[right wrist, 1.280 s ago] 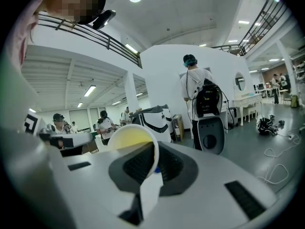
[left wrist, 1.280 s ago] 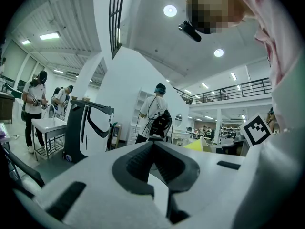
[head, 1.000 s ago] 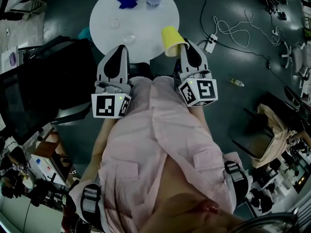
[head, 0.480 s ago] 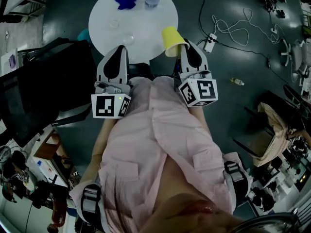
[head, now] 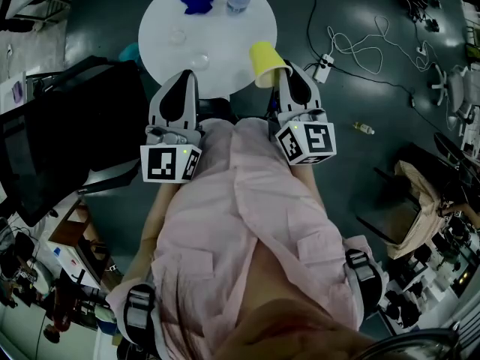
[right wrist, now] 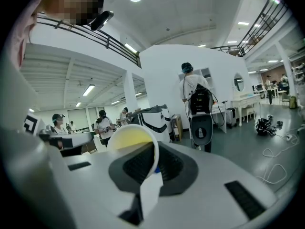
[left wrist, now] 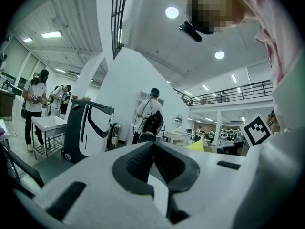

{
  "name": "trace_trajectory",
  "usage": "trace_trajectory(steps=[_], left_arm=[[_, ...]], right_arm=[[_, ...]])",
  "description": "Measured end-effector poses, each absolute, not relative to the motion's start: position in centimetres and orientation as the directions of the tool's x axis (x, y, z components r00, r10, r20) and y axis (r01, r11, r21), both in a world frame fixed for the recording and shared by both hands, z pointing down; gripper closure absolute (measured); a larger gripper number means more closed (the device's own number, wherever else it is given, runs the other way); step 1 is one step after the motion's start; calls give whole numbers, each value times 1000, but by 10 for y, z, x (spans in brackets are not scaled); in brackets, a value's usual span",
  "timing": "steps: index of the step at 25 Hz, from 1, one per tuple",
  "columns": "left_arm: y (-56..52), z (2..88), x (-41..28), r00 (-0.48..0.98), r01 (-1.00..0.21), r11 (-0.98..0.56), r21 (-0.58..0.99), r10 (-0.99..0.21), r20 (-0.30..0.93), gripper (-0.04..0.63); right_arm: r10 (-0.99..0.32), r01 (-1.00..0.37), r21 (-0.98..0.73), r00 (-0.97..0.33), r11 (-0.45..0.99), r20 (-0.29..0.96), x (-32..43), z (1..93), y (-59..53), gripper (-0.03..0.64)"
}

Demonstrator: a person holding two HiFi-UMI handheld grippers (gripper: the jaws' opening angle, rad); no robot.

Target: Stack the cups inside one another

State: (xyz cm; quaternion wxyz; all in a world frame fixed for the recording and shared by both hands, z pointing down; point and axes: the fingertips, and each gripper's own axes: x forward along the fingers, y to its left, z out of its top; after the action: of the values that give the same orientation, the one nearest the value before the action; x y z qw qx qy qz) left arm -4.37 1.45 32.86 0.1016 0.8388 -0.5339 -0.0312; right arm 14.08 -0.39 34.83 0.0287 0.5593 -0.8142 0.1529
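While the right tool (head: 283,72) pinches the yellow cup (head: 264,60), a clear cup (head: 199,58) sits to its left, nearer the closed, empty left tool (head: 184,79).

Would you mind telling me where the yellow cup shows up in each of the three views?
Head view: yellow cup upper centre, over the white round table's lower-right edge.
Left gripper view: a small yellow sliver, right of centre.
Right gripper view: the cup left of centre, rim pinched between the jaws.
Shared landmark: the right gripper holding it.
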Motion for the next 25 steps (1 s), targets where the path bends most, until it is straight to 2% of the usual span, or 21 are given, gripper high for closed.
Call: trace_trajectory(steps=[17,25], left_arm=[[3,319,-82,421,-887,-401,230,-906,46,580],[-5,312,-86,472,-863,-447,236,-880,56,580]], right_arm=[[-857,-897,-223,-433,381,279,101,342,-34,581],[-845,-900,-245,-426,360,323,87,344,-38,581]])
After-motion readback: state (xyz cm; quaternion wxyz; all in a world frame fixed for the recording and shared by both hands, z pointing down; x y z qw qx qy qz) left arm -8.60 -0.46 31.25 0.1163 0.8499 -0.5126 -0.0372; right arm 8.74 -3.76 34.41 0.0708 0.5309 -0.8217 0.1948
